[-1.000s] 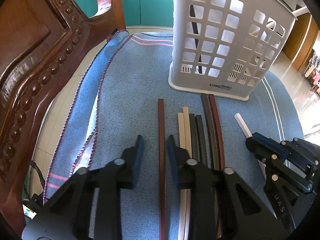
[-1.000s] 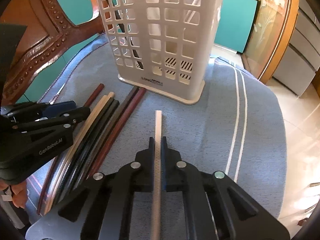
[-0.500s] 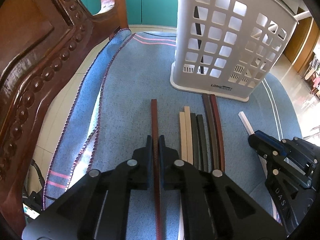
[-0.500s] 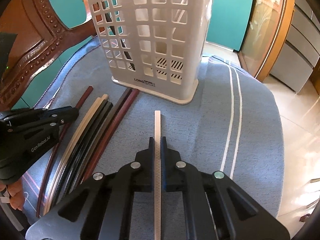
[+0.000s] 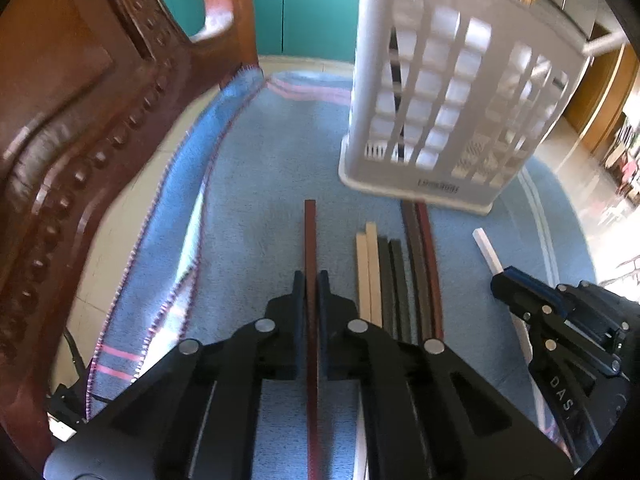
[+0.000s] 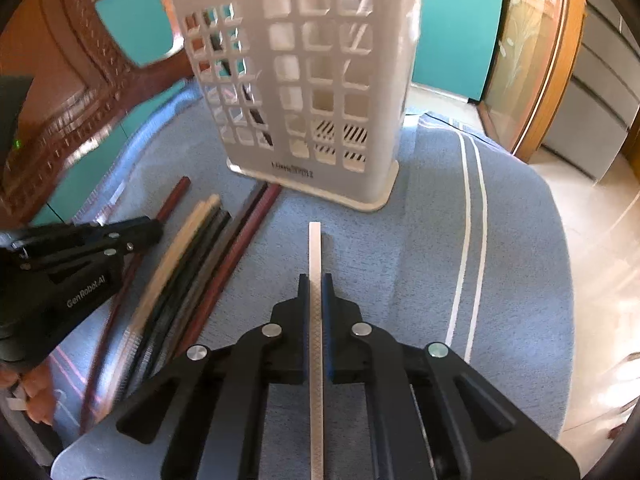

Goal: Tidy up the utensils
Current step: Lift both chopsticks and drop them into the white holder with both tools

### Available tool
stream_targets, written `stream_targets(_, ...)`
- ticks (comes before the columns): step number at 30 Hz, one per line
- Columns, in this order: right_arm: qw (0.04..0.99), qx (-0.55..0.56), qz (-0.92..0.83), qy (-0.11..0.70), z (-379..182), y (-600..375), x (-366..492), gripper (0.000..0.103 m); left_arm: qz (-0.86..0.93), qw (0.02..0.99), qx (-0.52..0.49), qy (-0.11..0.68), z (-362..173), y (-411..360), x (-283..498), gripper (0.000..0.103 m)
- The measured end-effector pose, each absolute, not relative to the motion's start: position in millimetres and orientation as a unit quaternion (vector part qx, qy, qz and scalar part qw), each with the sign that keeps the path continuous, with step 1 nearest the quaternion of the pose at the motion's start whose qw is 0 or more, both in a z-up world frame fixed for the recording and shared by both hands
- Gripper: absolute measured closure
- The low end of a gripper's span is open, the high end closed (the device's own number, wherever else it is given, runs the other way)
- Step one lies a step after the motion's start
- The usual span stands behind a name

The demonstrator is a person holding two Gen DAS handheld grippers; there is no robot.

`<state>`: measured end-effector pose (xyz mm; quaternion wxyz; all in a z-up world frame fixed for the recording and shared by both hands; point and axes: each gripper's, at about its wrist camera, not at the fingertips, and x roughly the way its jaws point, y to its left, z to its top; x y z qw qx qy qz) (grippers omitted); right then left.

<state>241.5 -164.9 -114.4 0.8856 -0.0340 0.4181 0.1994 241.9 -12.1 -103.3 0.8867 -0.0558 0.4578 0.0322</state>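
Note:
My left gripper [image 5: 311, 280] is shut on a dark red chopstick [image 5: 310, 236] that points toward the white slotted utensil basket [image 5: 448, 92]. In the right wrist view that gripper [image 6: 154, 226] shows at the left edge, the red chopstick [image 6: 174, 200] sticking out beyond it. My right gripper [image 6: 315, 282] is shut on a white chopstick [image 6: 315, 244], aimed at the basket [image 6: 308, 76]. Between the two lies a row of cream, dark grey and brown chopsticks [image 5: 394, 276] on the blue cloth. Dark sticks stand inside the basket's left compartment.
A blue towel [image 6: 420, 240] with white stripes covers the tabletop. A carved wooden chair back [image 5: 68, 128] rises at the left. Teal cabinets [image 6: 456, 36] stand behind the basket. A hand [image 6: 34, 396] holds the left gripper.
My left gripper's jaws went from open around the red chopstick to shut on it. The basket now looks closer and blurred in both views. The right gripper kept its hold on the white chopstick.

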Motion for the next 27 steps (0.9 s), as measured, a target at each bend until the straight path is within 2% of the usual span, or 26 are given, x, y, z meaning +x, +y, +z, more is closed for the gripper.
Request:
stream_targets(5,0.899,0.019,0.266,0.348,-57.5,-189.1,222.6,0.097,0.013,0.915,-0.082,0.395,-54.7,-5.0,215.5,0.096)
stream_targets(11,0.908,0.071,0.319,0.261,18.6,-226.0,189.0,0.097,-0.012,0.954,-0.101,0.282,33.3,0.9,163.9,0.096)
stream_targets(19,0.936,0.139,0.302,0.120,123.0,-257.4,190.1,0.097,-0.001,0.982,-0.123,0.143,129.0,10.7,141.5,0.096)
stream_targets(24,0.965,0.151,0.215,0.003,143.7,-263.7,198.1,0.097,-0.002,0.984,-0.156,0.090,147.7,24.7,151.4,0.096)
stream_targets(27,0.977,0.125,0.173,0.013,124.4,-248.5,232.2,0.097,0.007,0.982,-0.172,0.075,145.6,23.3,164.2,0.096)
